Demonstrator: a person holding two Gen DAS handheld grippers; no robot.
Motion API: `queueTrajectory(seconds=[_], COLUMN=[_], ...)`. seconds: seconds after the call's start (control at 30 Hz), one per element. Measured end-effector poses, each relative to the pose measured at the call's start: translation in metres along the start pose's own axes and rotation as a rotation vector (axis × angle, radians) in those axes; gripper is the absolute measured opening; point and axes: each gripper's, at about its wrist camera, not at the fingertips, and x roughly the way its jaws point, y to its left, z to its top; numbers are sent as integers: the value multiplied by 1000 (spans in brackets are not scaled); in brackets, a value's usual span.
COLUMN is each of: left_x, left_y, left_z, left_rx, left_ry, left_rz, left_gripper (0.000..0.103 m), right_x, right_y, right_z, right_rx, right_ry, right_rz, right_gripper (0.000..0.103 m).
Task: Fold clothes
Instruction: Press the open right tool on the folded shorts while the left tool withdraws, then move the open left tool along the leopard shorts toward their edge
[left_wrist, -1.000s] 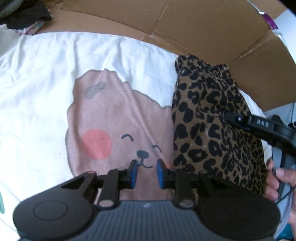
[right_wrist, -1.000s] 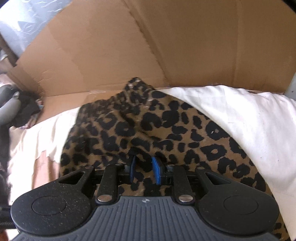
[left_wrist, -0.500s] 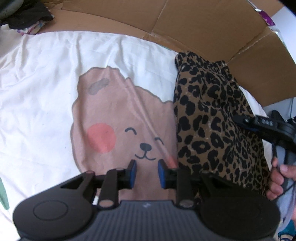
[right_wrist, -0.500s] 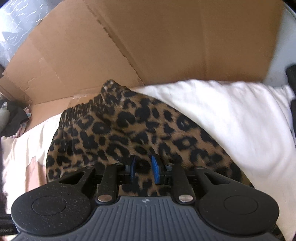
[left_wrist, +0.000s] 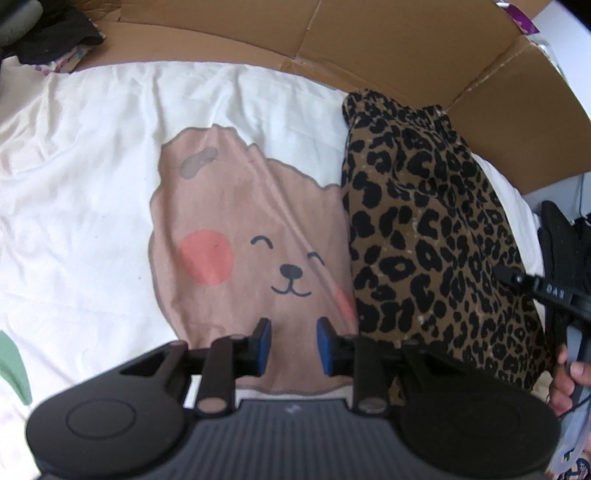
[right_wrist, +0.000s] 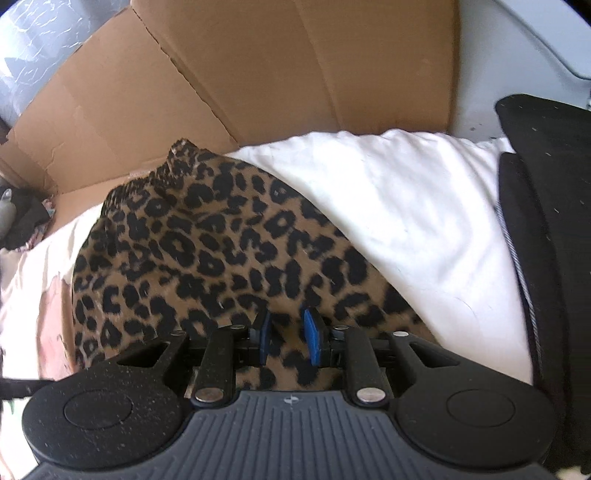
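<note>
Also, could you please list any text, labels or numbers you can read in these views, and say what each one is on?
"DAS": white letters on the black right tool, seen from the left wrist view.
Small embossed emblems on both grey ribbed tool bodies: too small to read.
No lettering on the leopard-print garment or the white bear-print sheet.

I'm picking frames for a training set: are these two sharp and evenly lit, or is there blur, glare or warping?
Left wrist: mostly sharp, soft daylight, fisheye bends the cardboard edge; leopard garment and bear print read clearly. Right wrist: softer, the leopard print looks slightly smeared; the white sheet is nearly blown out, hiding wrinkles; corners darken.
</note>
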Motion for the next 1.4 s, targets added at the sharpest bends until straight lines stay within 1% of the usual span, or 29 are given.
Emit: queueTrajectory(seconds=[0.17, 0.23, 0.3, 0.47, 0.53, 0.63, 1.0, 1.07, 1.17, 1.27, 1.4], left_x=[-6, -9, -11, -18, -20, -24, -33, -33, -31, -29, -27], left_y=[1, 2, 2, 3, 3, 3, -2, -1, 3, 5, 2], left_z=[-7, -12, -17, -28, -32, -39, -64, -68, -71, -70, -67], left_rx=[4, 5, 13, 39, 55, 80, 132, 128, 93, 34, 8], left_ry=[18, 28, 35, 49, 53, 67, 115, 113, 119, 120, 114], left_rz=[-3, -6, -2, 8, 13, 18, 7, 12, 5, -17, -41], left_gripper=[28, 28, 28, 28, 30, 30, 30, 31, 31, 31, 31], right_x=[-12, -16, -19, -27, -31, -37, -61, -67, -76, -86, -92], right_y=[-11, -15, -16, -20, -22, -23, -27, -28, -28, -29, -31], right_z=[-13, -15, -18, -32, -38, -45, -66, -68, -71, -77, -86], right_rx=[15, 41, 32, 23, 24, 15, 26, 34, 39, 51, 98], right_ry=[-1, 0, 0, 14, 20, 25, 54, 52, 46, 35, 26], right_rz=[-1, 4, -2, -20, -21, -25, -22, -20, -14, 1, 27], right_gripper=[26, 26, 26, 31, 31, 33, 37, 38, 38, 38, 39])
